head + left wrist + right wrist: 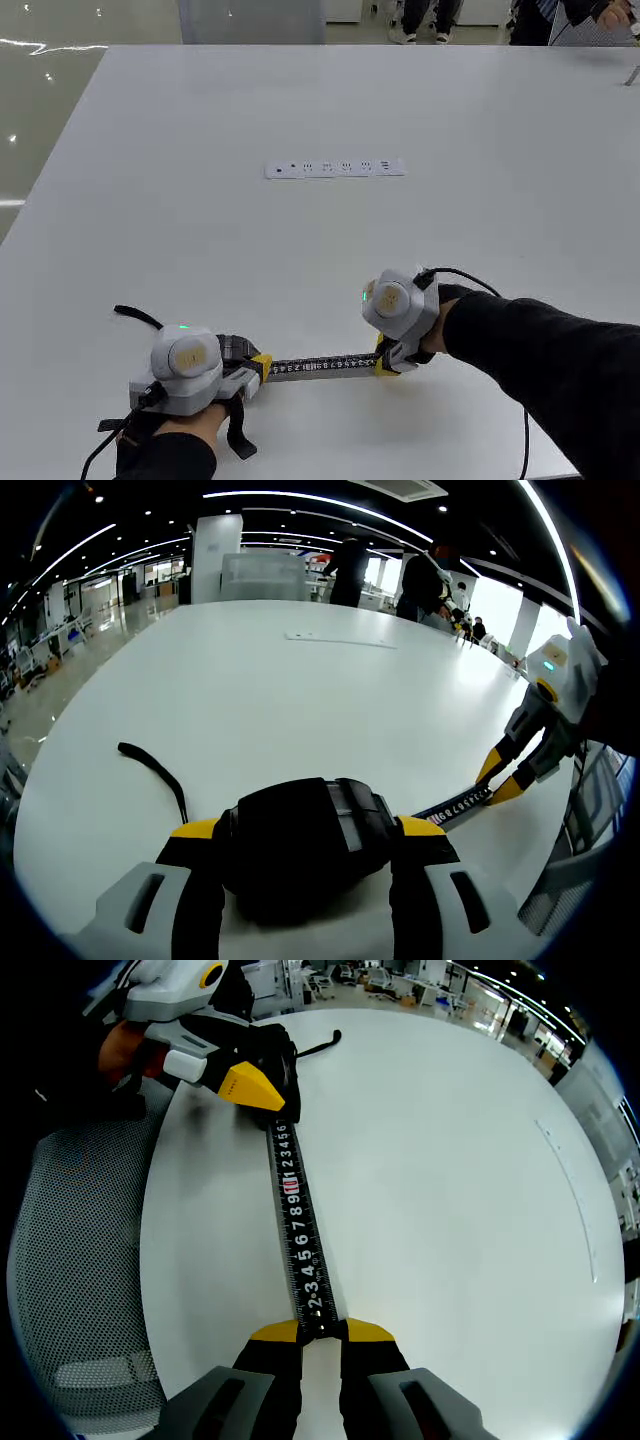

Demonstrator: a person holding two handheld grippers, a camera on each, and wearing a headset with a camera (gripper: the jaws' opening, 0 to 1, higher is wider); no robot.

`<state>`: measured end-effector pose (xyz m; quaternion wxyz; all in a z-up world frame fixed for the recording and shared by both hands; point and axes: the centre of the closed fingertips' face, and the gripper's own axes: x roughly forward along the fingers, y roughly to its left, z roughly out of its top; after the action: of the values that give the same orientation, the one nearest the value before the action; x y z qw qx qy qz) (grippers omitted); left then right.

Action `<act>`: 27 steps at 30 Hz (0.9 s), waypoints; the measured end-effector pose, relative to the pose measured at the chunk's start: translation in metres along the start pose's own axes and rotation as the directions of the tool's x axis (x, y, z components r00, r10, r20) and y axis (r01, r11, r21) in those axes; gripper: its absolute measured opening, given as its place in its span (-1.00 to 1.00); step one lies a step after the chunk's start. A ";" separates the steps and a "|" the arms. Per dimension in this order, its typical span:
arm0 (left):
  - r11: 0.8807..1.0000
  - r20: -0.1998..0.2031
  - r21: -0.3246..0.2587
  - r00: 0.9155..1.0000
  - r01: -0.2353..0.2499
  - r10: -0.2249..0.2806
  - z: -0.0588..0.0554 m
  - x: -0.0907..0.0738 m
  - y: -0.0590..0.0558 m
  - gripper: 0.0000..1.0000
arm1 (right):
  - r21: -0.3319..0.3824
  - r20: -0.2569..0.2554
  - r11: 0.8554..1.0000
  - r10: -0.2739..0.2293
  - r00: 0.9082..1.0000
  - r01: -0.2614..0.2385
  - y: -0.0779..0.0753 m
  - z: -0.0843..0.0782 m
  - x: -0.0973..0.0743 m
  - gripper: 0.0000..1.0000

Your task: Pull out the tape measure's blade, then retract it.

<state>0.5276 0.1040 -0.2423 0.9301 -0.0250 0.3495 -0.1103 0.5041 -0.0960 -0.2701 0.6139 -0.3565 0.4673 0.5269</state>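
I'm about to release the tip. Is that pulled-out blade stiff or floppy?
The blade runs straight from the case to the right hand-held gripper, so it is probably stiff over this short span. It looks thin and narrow, so likely light, and may buckle if pushed endwise.

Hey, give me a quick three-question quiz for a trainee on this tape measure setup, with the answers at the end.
1. True or false: the blade is fully wound back into the case.
2. What does the right gripper pinch? A) the case B) the blade's end C) nothing
3. Fill in: the left gripper has its jaws shut on the ____.
Key: 1 false; 2 B; 3 case.
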 end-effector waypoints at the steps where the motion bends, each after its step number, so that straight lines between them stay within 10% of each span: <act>1: 1.000 0.000 0.000 1.000 0.000 0.000 0.000 0.000 0.000 0.26 | 0.000 0.001 1.000 0.000 1.000 0.000 0.000 0.001 0.000 -0.80; 27: 1.000 -0.005 -0.005 1.000 0.001 -0.001 0.000 -0.001 0.000 0.26 | -0.011 0.004 1.000 0.003 1.000 -0.003 0.002 0.011 0.003 -0.80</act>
<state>0.5268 0.1038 -0.2419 0.9290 -0.0272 0.3522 -0.1102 0.5047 -0.0842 -0.2696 0.6121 -0.3583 0.4636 0.5310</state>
